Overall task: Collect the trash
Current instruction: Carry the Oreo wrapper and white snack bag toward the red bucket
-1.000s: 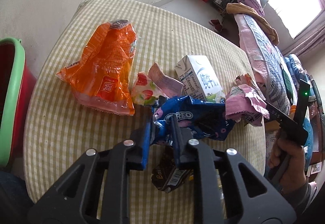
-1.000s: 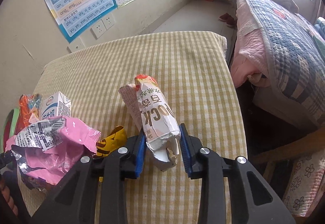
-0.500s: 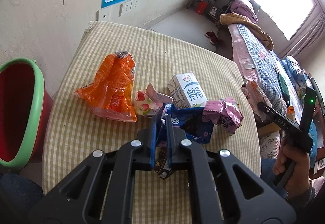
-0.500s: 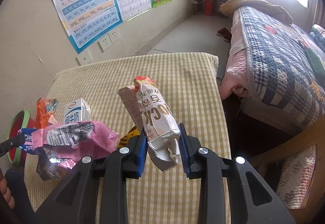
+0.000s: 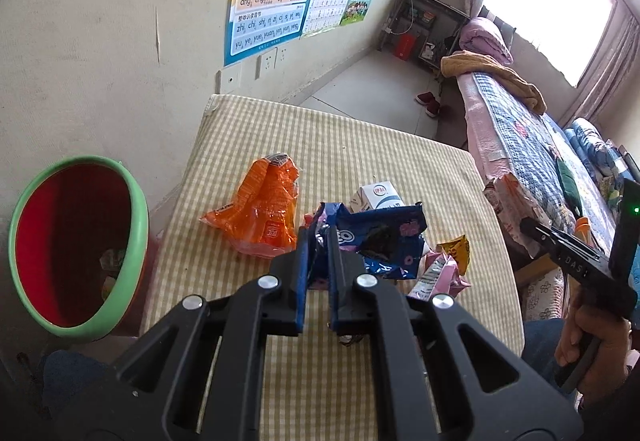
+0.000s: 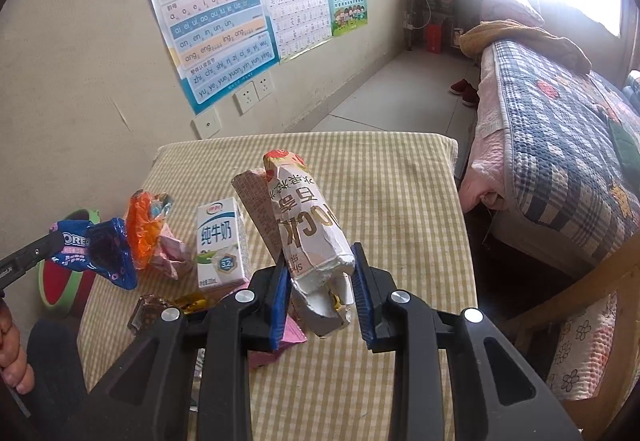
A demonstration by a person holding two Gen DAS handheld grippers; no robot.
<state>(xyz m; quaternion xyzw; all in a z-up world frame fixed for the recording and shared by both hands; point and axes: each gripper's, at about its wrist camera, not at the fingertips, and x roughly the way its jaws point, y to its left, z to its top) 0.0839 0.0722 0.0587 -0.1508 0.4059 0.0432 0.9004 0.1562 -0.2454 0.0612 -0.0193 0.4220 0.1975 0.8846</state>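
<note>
Left gripper (image 5: 318, 241): clamped on Oreo wrapper (image 5: 380, 241), held above table (image 5: 360, 157).
Right gripper (image 6: 320, 273): pinching white wrapper (image 6: 308, 225).
Bin (image 5: 136, 233): beside table.

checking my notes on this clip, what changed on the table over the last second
The left gripper closed fully on the blue Oreo wrapper and lifted it off the checked table. The right gripper rose too, still clamped on the white snack wrapper. The orange bag, milk carton and pink wrapper stayed on the table; the green-rimmed bin has come into fuller view.
</note>
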